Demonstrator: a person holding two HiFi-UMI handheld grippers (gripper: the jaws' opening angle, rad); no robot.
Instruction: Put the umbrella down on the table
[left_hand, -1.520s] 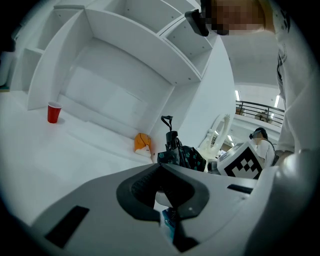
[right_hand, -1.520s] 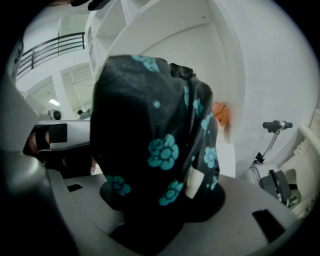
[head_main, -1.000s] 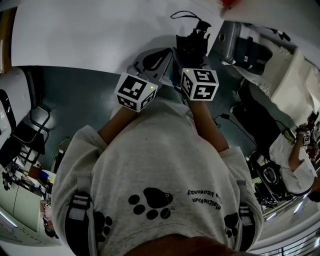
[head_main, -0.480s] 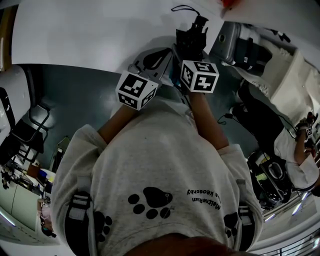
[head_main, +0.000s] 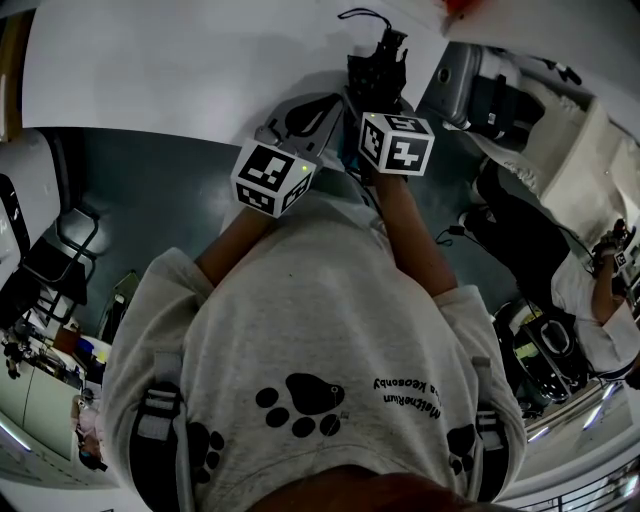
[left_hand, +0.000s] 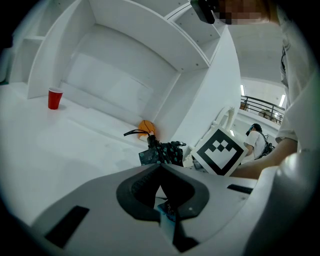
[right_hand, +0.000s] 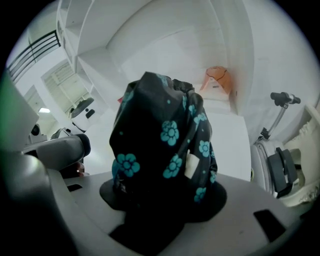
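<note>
A folded black umbrella (right_hand: 162, 145) with teal flowers fills the right gripper view. My right gripper (right_hand: 164, 197) is shut on its body. In the head view the umbrella (head_main: 378, 68) juts over the near edge of the white table (head_main: 200, 70), its strap loop pointing away, just beyond the right marker cube (head_main: 397, 143). The left gripper view shows the umbrella (left_hand: 162, 152) low over the tabletop; whether it touches I cannot tell. My left gripper (left_hand: 160, 166) hangs just left of it, its jaws closed together and holding nothing.
A red cup (left_hand: 54, 98) stands far left on the table, in front of a white shelf unit (left_hand: 125, 60). An orange object (left_hand: 146, 126) lies at the back by the shelf wall. Chairs and another person (head_main: 590, 290) are to the right of the table.
My right gripper has carried the umbrella a little farther out over the table. The left gripper has stayed where it was.
</note>
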